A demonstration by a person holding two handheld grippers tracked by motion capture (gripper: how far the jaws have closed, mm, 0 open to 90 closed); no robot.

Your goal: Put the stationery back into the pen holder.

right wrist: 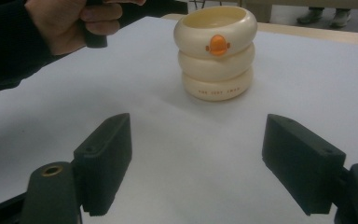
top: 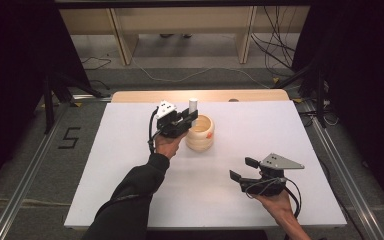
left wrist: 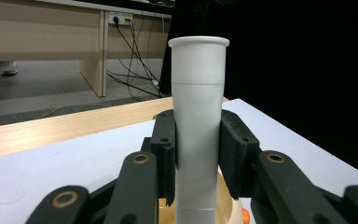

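Now | left gripper (left wrist: 198,158) clamps upright white tube (left wrist: 198,116) above cream ringed cup (right wrist: 216,52) | right gripper (right wrist: 198,163) jaws spread, empty; its view shows cup's orange spot (right wrist: 217,45)

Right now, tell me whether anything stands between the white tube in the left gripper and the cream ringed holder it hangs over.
Nothing visible does. The left gripper is shut on the white plastic tube, held upright over the open mouth of the cream ringed holder. The right gripper sits open, well off to the side.

The left tool (left wrist: 198,154) clamps an upright white tube (left wrist: 198,116) above a cream cup (left wrist: 228,205).
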